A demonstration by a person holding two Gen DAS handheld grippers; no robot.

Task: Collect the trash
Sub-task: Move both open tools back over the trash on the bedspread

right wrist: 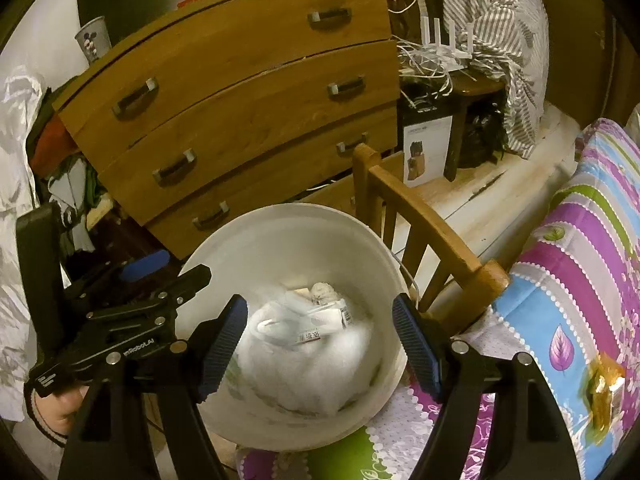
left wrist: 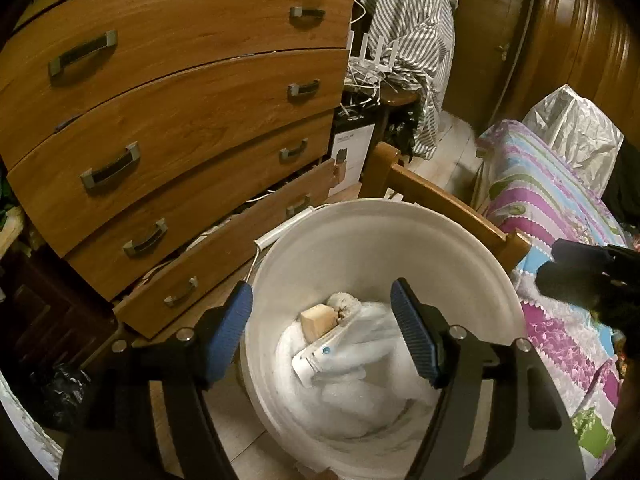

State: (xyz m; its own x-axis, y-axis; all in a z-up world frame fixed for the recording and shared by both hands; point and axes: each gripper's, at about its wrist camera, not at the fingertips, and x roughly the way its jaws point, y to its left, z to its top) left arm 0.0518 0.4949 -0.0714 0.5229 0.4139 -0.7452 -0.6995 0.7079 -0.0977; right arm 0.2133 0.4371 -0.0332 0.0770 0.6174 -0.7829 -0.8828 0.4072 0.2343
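Left gripper (left wrist: 322,334) and right gripper (right wrist: 320,342) — jaws spread wide, both empty — hover over the white trash bucket (left wrist: 360,240); trash (left wrist: 340,344) lies inside, beside the wooden dresser (left wrist: 180,120).

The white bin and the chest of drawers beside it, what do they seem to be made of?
White bin: likely plastic, with a smooth matte wall and thin rim. Chest of drawers: wood or wood-look veneer, showing brown grain and a slight sheen; its handles look like dull metal.
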